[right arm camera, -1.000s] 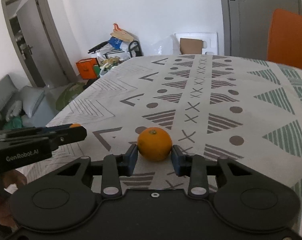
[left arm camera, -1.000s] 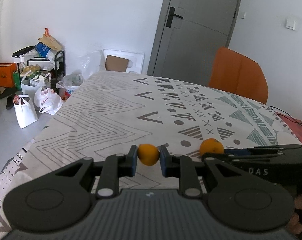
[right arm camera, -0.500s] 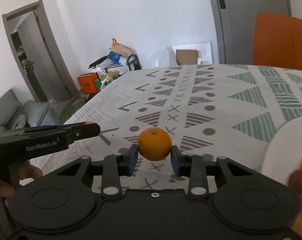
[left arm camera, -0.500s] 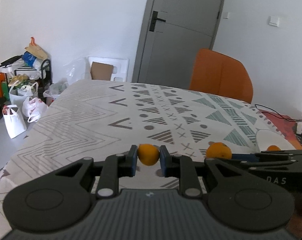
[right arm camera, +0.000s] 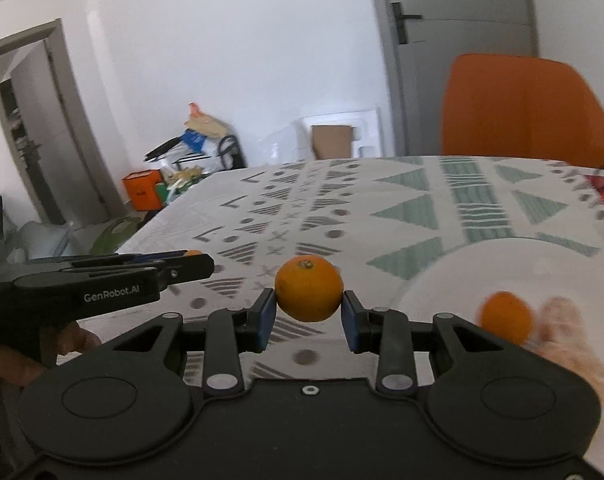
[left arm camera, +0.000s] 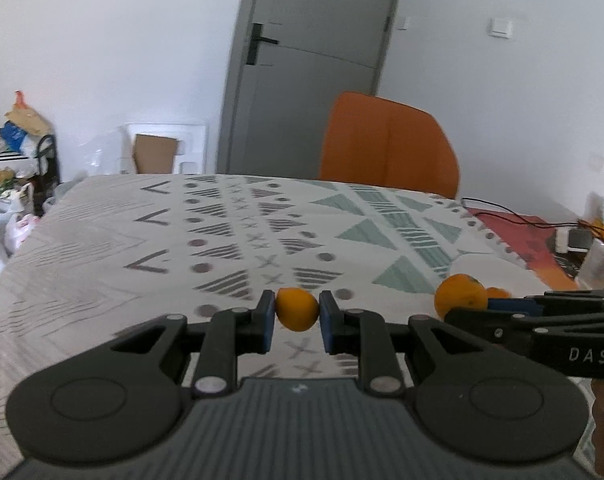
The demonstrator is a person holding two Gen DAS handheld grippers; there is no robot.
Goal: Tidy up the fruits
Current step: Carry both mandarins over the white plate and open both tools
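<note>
1. I am pinching a small orange (left arm camera: pixel 297 309) in my left gripper (left arm camera: pixel 296 322), its blue pads (left arm camera: pixel 268 316) pressing on the fruit's two sides. I am carrying it clear of the patterned tablecloth (left arm camera: pixel 102 240), which suggests transport, not setting down.

2. I am gripping a larger orange (right arm camera: pixel 309 288) in my right gripper (right arm camera: pixel 308 314), the jaws spread wider to suit its girth and closing on its widest part. I judge this grip is chosen so the round fruit cannot roll out.

3. I am holding both grippers side by side, each showing in the other's view, and both are pointing toward the white plate (right arm camera: pixel 501 256) on the right part of the table. The plate is probably the collecting place, since it is already bearing a small orange fruit (right arm camera: pixel 505 317) and something pale and blurred beside it that I cannot identify.

4. The larger orange is showing a dimpled, evenly coloured rind with a small greenish stem scar on top. The small orange is appearing smoother and slightly oval, with no blemish visible.

5. An orange chair (left arm camera: pixel 387 148) is standing at the table's far edge.
</note>
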